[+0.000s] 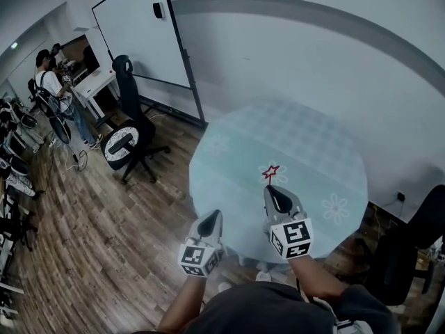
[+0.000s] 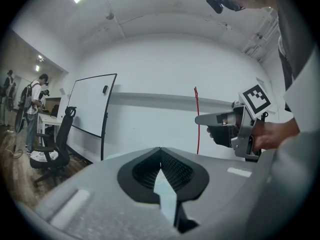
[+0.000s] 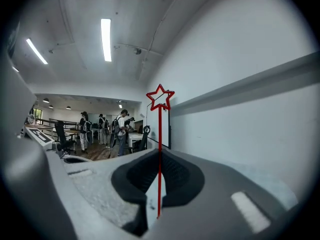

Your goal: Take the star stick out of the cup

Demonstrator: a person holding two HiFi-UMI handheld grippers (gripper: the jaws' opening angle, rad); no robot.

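Observation:
My right gripper [image 1: 274,188] is shut on the red star stick [image 1: 270,173], which stands upright above the round table [image 1: 313,145]. In the right gripper view the thin stick [image 3: 159,154] rises from between the closed jaws, with its outlined star on top. My left gripper [image 1: 211,218] hovers at the table's near edge, shut with nothing in it [image 2: 160,153]. From the left gripper view the right gripper [image 2: 220,120] holds the stick [image 2: 197,119] vertical. No cup shows in any view.
The table carries a pale cloth with flower prints. A black office chair [image 1: 128,141] and a whiteboard [image 1: 139,33] stand to the left. People [image 1: 52,82] are at desks far left. Another dark chair [image 1: 410,249] sits at the right.

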